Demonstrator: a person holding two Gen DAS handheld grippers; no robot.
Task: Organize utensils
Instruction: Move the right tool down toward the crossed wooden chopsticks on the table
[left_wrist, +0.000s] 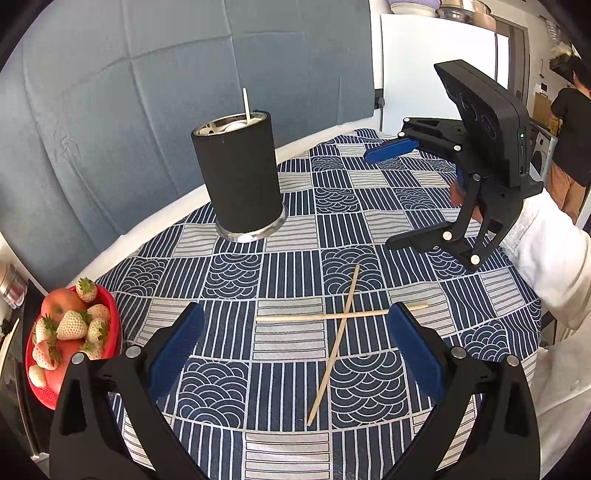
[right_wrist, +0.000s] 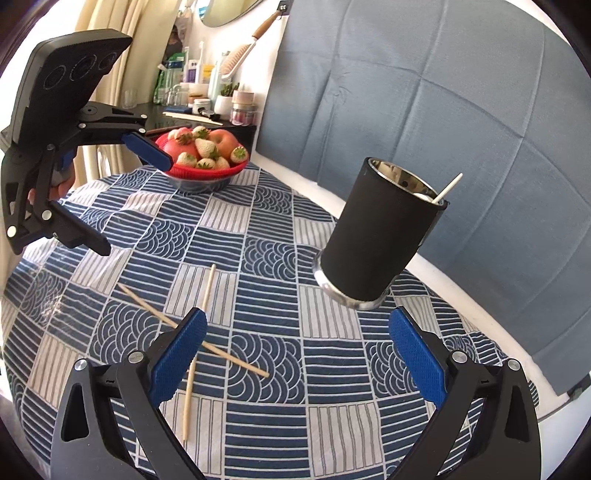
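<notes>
Two chopsticks crossed on the counter, both claws spread wide and empty.

We see the chopsticks (left_wrist: 334, 334) lying in an X on the patterned cloth (left_wrist: 295, 229), near the black holder (left_wrist: 238, 173) with one stick inside; our left claw (left_wrist: 295, 350) and right claw (right_wrist: 297, 354) hover above.
</notes>
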